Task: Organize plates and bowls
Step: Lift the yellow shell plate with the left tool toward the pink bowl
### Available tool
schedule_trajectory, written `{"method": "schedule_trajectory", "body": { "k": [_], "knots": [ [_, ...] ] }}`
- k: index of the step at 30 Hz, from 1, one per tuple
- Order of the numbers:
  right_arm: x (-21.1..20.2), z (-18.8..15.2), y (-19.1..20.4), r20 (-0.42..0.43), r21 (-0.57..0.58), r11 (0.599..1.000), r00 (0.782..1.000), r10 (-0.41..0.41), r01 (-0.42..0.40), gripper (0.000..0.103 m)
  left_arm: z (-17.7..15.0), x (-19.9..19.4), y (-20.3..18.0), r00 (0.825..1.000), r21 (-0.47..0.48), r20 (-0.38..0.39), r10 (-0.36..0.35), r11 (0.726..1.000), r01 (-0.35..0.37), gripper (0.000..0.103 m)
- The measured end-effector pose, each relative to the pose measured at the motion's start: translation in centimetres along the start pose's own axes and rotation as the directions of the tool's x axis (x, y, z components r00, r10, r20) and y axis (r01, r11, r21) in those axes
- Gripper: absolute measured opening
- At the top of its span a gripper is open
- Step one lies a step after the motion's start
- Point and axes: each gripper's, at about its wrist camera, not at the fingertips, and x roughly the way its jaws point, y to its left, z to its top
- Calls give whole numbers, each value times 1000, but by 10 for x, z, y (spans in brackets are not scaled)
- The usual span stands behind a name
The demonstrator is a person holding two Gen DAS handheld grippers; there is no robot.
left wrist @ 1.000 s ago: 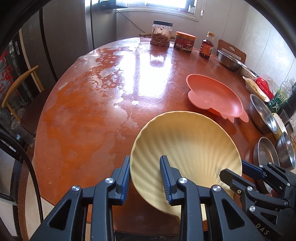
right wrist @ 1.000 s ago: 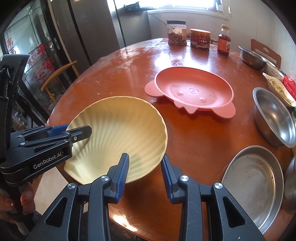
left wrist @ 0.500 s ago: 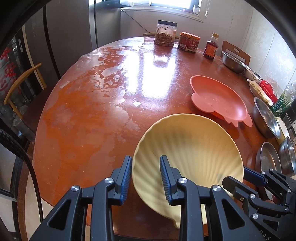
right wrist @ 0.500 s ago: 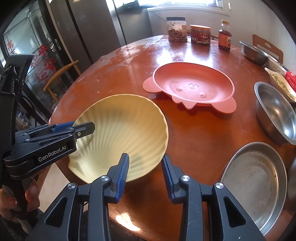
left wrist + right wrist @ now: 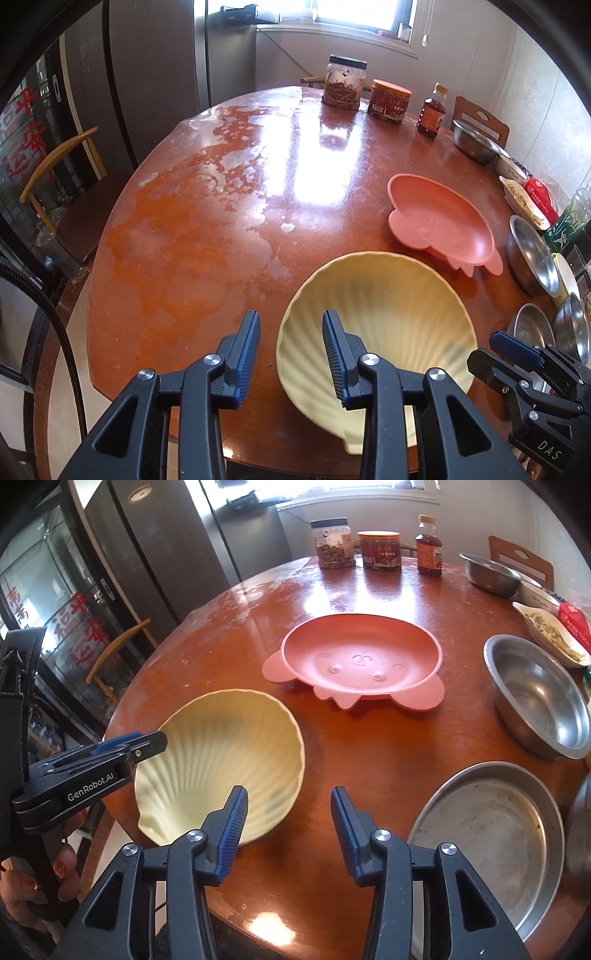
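Observation:
A pale yellow shell-shaped plate (image 5: 388,314) (image 5: 221,757) lies on the round wooden table (image 5: 203,240), its near rim over the table's front edge. My left gripper (image 5: 290,315) straddles the plate's left rim. Its jaws are opening: the right finger is inside the plate and the left finger stands apart from the rim. My right gripper (image 5: 289,792) is at the plate's right side, also opening. Only a sliver of rim lies beside its left finger, and nothing is pressed. A pink animal-faced plate (image 5: 439,229) (image 5: 362,657) sits farther back.
To the right are a steel bowl (image 5: 539,701) and a flat steel pan (image 5: 487,830), with another steel bowl (image 5: 487,576) beyond. Two jars (image 5: 332,544) and a bottle (image 5: 428,546) stand at the table's far edge. A wooden chair (image 5: 55,158) is on the left.
The yellow plate went from tilted in the left grip to lying flat on the table. The left finger has come off its rim, and the right jaws have widened.

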Motion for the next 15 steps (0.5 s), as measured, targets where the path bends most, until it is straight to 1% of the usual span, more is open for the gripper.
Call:
{"method": "schedule_trajectory", "body": {
  "k": [4,6,11,15],
  "knots": [
    [-8,3,-8,21,22,1000,1000,-9,8,50,7,-6,-7,1000,9,13,-2,1000,2,38],
    [-13,6,-13,31,39,999,999,-9,8,54,10,-9,-11,1000,14,18,1,1000,-1,39],
    [-25,16,-26,70,68,998,997,-22,18,55,19,-11,-23,1000,29,23,-1,1000,0,40],
    [-33,26,-35,91,83,996,995,-30,23,55,27,-14,-37,999,51,39,14,999,-16,46]
  ]
}}
